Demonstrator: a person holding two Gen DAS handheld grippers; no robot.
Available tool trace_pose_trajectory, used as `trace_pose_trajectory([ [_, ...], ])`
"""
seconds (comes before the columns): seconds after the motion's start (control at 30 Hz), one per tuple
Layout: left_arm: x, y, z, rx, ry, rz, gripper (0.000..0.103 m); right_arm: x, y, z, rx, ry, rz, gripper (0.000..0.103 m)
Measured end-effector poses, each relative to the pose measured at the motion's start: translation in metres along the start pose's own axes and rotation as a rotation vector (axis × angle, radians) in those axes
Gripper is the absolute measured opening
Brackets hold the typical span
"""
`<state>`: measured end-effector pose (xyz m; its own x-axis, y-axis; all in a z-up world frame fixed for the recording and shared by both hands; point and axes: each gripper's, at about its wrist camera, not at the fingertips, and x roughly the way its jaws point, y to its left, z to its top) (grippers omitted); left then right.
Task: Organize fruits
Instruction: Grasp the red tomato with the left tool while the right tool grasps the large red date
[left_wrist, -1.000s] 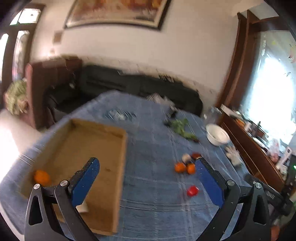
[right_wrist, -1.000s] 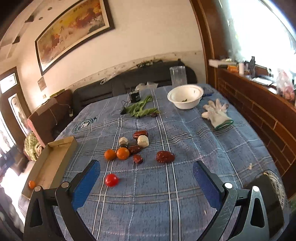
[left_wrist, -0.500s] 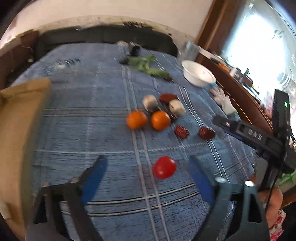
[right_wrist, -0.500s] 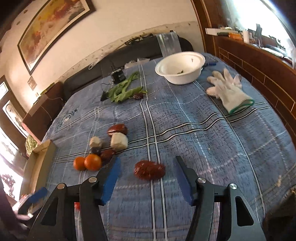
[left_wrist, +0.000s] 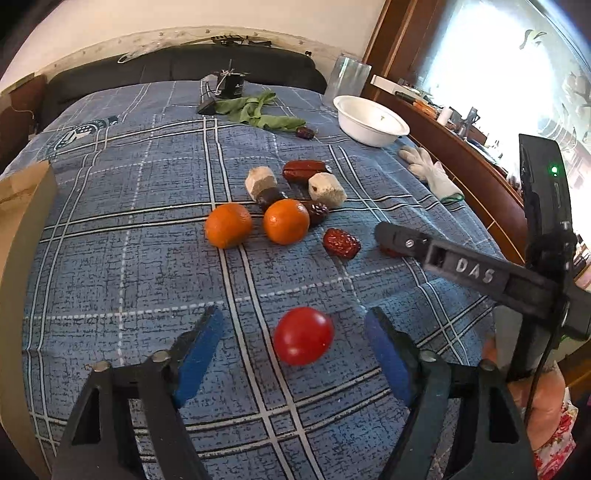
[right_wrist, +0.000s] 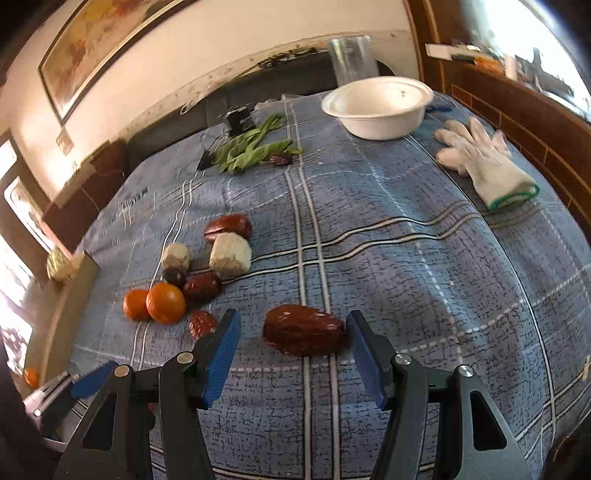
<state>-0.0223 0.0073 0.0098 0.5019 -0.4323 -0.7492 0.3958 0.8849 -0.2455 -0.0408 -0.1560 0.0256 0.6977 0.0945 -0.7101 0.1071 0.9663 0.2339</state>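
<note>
A red tomato (left_wrist: 303, 336) lies on the blue checked cloth between the blue pads of my left gripper (left_wrist: 294, 314). Its jaws are closing, with a gap still showing on each side of the tomato. A big dark red date (right_wrist: 304, 334) lies between the pads of my right gripper (right_wrist: 292, 316). The right pad sits at the date's end and the left pad stands apart from it. Two oranges (left_wrist: 228, 225) (left_wrist: 286, 221), a wrinkled red date (left_wrist: 341, 242) and other dates lie just beyond. The right gripper's finger (left_wrist: 399, 240) reaches in from the right in the left wrist view.
A cardboard box (left_wrist: 22, 229) stands at the table's left edge, with one orange (right_wrist: 31, 376) in it. Two pale chunks (left_wrist: 260, 181) (left_wrist: 327, 190) sit among the dates. Farther back are green beans (right_wrist: 251, 151), a white bowl (right_wrist: 376, 107) and a white glove (right_wrist: 484, 162).
Both grippers came down and forward to the cloth. The left swung right from the box to the tomato, the right dropped around the big date. Both sets of jaws narrowed.
</note>
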Motion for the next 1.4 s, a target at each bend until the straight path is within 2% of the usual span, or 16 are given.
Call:
trace_pose_trajectory([
  [0.03, 0.0, -0.001, 0.0, 0.004, -0.001, 0.007, 0.052, 0.0, 0.003, -0.001, -0.016, 0.001, -0.006, 0.054],
  [0.07, 0.001, -0.002, 0.0, 0.013, 0.0, 0.004, 0.044, 0.002, 0.007, -0.001, -0.035, 0.007, -0.013, 0.05],
  [0.1, 0.001, -0.003, -0.001, 0.02, 0.005, -0.002, 0.028, 0.002, 0.008, -0.002, -0.044, 0.006, -0.02, 0.049],
  [0.33, -0.002, -0.002, -0.002, 0.009, -0.014, -0.026, 0.028, -0.004, 0.012, -0.005, -0.063, -0.028, -0.046, 0.049],
  [0.67, -0.008, -0.004, 0.0, 0.02, -0.053, -0.022, 0.028, -0.009, 0.006, -0.004, -0.029, -0.052, -0.035, 0.049],
  [0.87, -0.018, 0.0, -0.001, 0.005, -0.087, -0.03, 0.029, -0.014, 0.006, -0.006, -0.017, -0.068, -0.069, 0.049],
  [1.03, -0.034, 0.001, -0.008, 0.0, -0.107, -0.054, 0.029, -0.044, 0.014, -0.027, -0.017, -0.064, -0.058, 0.049],
  [1.17, -0.072, 0.01, -0.023, -0.03, -0.14, -0.091, 0.029, -0.079, 0.031, -0.038, -0.069, -0.093, -0.055, 0.049],
  [1.23, -0.099, 0.023, -0.029, -0.059, -0.158, -0.095, 0.029, -0.095, 0.046, -0.036, -0.093, -0.112, -0.024, 0.049],
  [1.33, -0.137, 0.056, -0.034, -0.117, -0.196, -0.061, 0.029, -0.109, 0.072, -0.031, -0.118, -0.135, 0.06, 0.049],
  [1.4, -0.16, 0.087, -0.034, -0.166, -0.212, -0.002, 0.029, -0.113, 0.101, -0.029, -0.154, -0.138, 0.128, 0.049],
])
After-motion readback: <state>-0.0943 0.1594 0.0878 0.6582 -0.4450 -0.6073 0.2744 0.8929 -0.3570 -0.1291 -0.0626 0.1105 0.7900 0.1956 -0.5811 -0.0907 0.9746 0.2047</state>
